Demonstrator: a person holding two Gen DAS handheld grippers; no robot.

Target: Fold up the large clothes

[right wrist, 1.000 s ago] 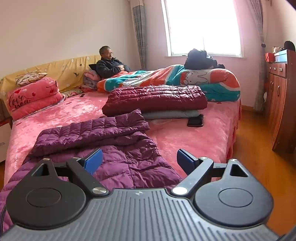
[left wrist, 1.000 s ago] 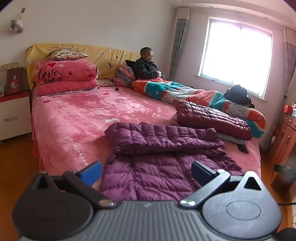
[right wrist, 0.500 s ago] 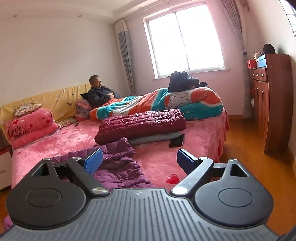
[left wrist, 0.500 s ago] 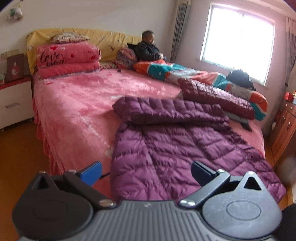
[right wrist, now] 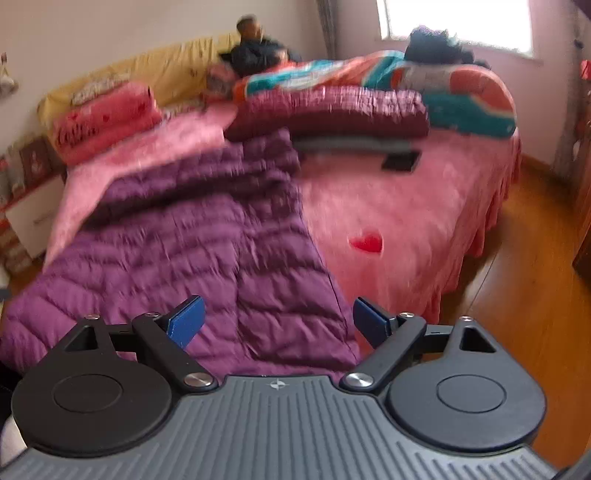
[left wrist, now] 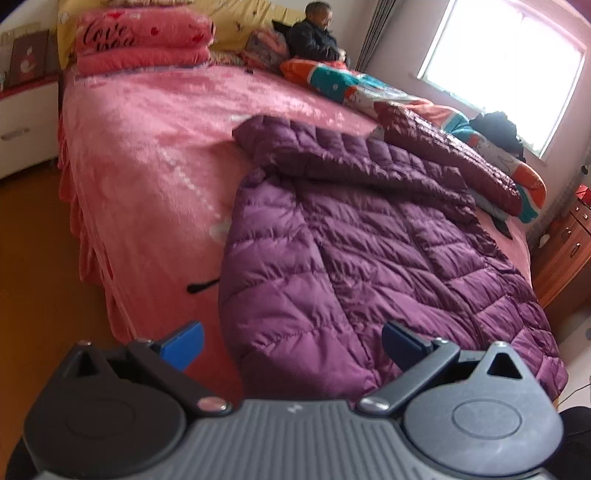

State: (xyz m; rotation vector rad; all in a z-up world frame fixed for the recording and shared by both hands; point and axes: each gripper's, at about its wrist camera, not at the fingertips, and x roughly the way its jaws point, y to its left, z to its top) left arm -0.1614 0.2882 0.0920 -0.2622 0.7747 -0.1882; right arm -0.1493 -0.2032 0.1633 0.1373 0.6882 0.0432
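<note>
A purple quilted down coat (left wrist: 354, 251) lies spread over the near end of the pink bed (left wrist: 147, 147), its hem hanging over the foot edge and its top part folded back across itself. My left gripper (left wrist: 291, 345) hovers open above the hem's left part, holding nothing. In the right wrist view the same coat (right wrist: 177, 243) fills the left half. The right gripper (right wrist: 277, 320) stands open over the hem's right corner, its blue pads apart and bare.
A folded maroon down coat (right wrist: 328, 110) rests on grey clothing further up the bed, with a dark phone (right wrist: 400, 160) beside it. A person (left wrist: 314, 33) sits against the headboard under a colourful quilt (right wrist: 443, 88). Pink folded blankets (left wrist: 144, 40), wooden floor (right wrist: 509, 280).
Both grippers have dropped and tilted down toward the coat's hem at the foot of the bed. The coat now fills more of both views. Jaws stay open.
</note>
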